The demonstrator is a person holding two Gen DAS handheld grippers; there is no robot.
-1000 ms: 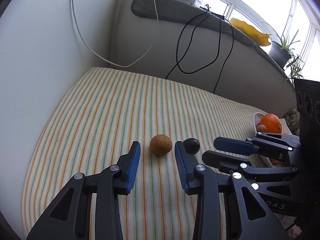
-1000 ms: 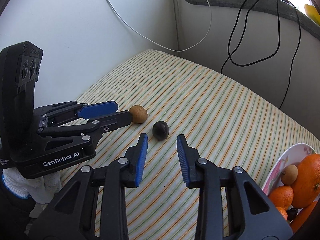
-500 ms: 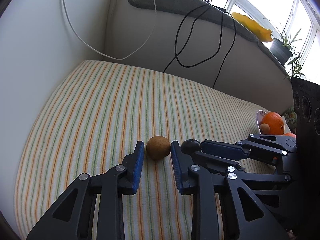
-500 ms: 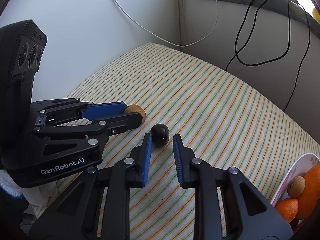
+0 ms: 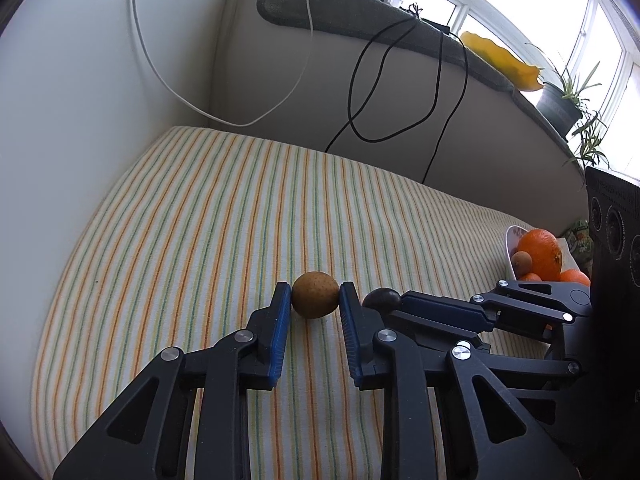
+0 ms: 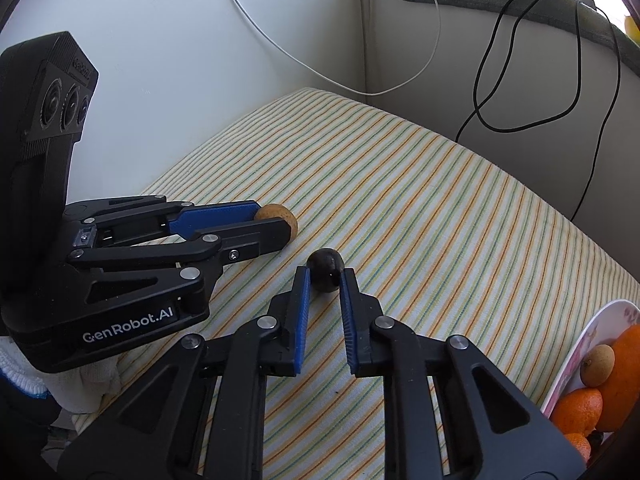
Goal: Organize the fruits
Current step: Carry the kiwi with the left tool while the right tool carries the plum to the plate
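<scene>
Both grippers are down on the striped surface (image 5: 224, 216) at once. The left gripper (image 5: 315, 304) is clenched on the brown fruit (image 5: 314, 294), its blue pads pressed against either side of the fruit, which sits on the cloth towards the near edge. In the right wrist view the same brown fruit (image 6: 280, 218) peeks out past the tip of the left gripper (image 6: 264, 220), at the left of the scene.

Just to the right of it, the right gripper (image 6: 325, 280) is clenched on the dark fruit (image 6: 326, 268), a small, nearly black round thing pinched between the blue pads and resting on the stripes. From the left wrist view only the top of that dark fruit (image 5: 382, 298) shows, just beside the left gripper's right finger, with the right gripper (image 5: 394, 304) reaching in from the right.

The two fruits lie near each other but apart, each in its own grip.

Over at the far right, a white bowl (image 6: 588, 344) with a floral rim holds oranges (image 6: 580, 410) and one small brown fruit (image 6: 597, 365). The same bowl (image 5: 510, 248) shows at the right edge of the left wrist view, a big orange (image 5: 540, 252) on top.

A white sleeve cuff (image 6: 24, 372) shows under the left gripper. Black cable (image 5: 384, 80) and white cable (image 5: 224, 92) hang down the wall behind.
</scene>
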